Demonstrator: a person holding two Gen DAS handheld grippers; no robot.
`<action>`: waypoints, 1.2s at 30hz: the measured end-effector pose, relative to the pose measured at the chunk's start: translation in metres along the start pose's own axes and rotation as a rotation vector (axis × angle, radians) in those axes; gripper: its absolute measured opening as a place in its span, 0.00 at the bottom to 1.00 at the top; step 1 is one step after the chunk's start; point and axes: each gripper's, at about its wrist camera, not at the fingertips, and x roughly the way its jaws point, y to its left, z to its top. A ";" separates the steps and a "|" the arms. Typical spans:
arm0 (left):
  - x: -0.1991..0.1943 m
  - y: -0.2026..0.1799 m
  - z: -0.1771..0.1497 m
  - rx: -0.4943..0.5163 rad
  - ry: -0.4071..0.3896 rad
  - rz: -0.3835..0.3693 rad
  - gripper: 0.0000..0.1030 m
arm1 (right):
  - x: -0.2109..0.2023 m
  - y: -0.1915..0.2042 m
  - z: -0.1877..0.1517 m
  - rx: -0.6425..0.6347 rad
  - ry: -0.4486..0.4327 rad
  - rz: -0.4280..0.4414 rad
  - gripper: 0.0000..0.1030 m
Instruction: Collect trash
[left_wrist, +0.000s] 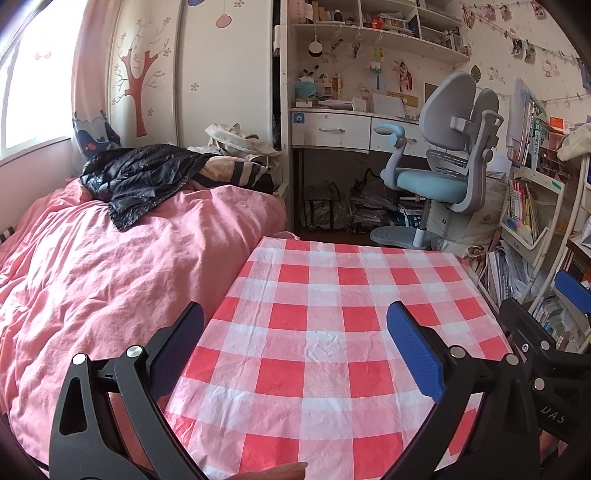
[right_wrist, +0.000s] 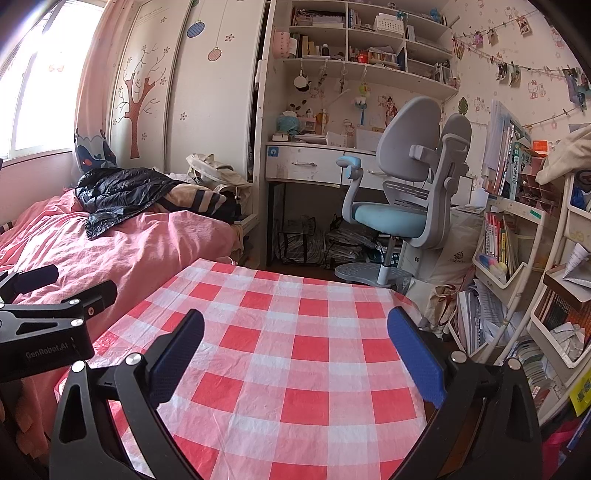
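Observation:
My left gripper (left_wrist: 295, 325) is open and empty, held above the near left part of a table covered with a red-and-white checked cloth (left_wrist: 332, 332). My right gripper (right_wrist: 295, 330) is open and empty above the same cloth (right_wrist: 295, 350). No trash shows on the cloth in either view. The right gripper's body shows at the right edge of the left wrist view (left_wrist: 546, 354). The left gripper's body shows at the left edge of the right wrist view (right_wrist: 48, 325).
A bed with a pink cover (left_wrist: 110, 266) touches the table's left side, with a black jacket (left_wrist: 140, 177) on it. A grey-blue desk chair (left_wrist: 443, 170) and desk (left_wrist: 332, 129) stand behind. Cluttered bookshelves (right_wrist: 517, 258) stand to the right.

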 end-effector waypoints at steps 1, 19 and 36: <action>0.000 0.000 0.001 0.001 -0.003 0.002 0.93 | 0.000 0.000 0.000 0.000 0.000 0.000 0.93; 0.001 0.002 0.007 0.005 -0.027 0.060 0.93 | 0.002 0.000 0.001 0.003 0.003 0.000 0.93; 0.005 0.011 0.012 -0.023 -0.039 0.095 0.93 | 0.013 -0.006 0.004 0.013 0.010 0.012 0.93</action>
